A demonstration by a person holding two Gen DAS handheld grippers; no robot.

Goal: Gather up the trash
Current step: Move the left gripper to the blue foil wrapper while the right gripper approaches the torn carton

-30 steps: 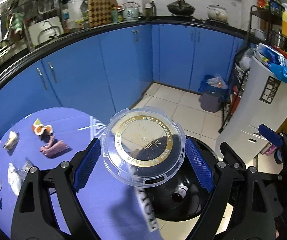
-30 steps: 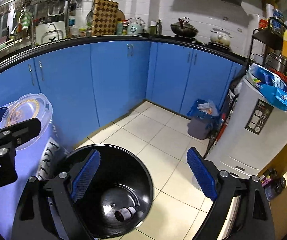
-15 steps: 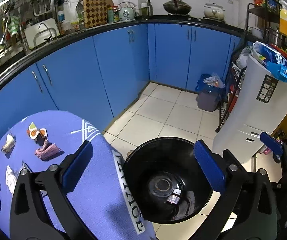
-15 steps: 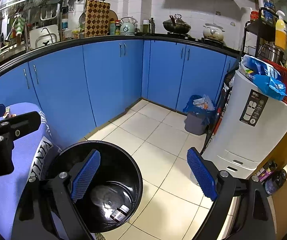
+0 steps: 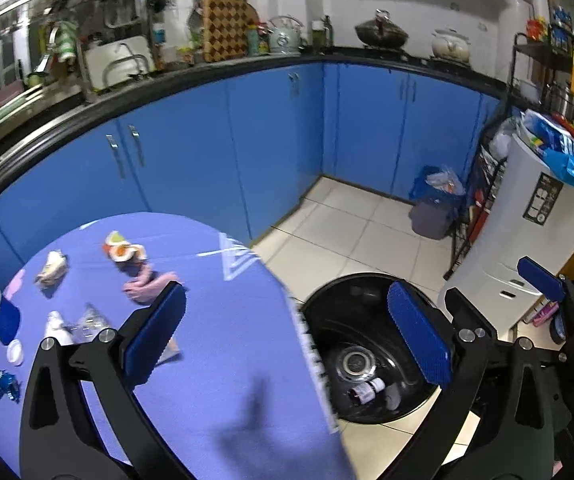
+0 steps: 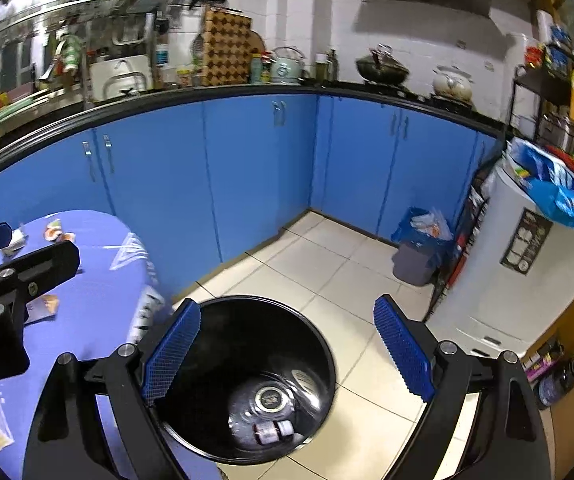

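Observation:
A black round bin stands on the floor by the purple-covered table. A clear lid and a small brown bottle lie at its bottom; the lid and bottle also show in the right wrist view. My left gripper is open and empty, over the table edge and bin. My right gripper is open and empty above the bin. Trash lies on the table: a pink wrapper, an orange-white wrapper, crumpled paper, a blue cup.
Blue kitchen cabinets run behind. A small grey bin with a blue bag stands on the tiled floor. A white appliance stands to the right, with a wire rack behind it.
My left gripper opened and dropped the clear lid into the black bin, then swung left toward the table. The right gripper stayed open above the bin.

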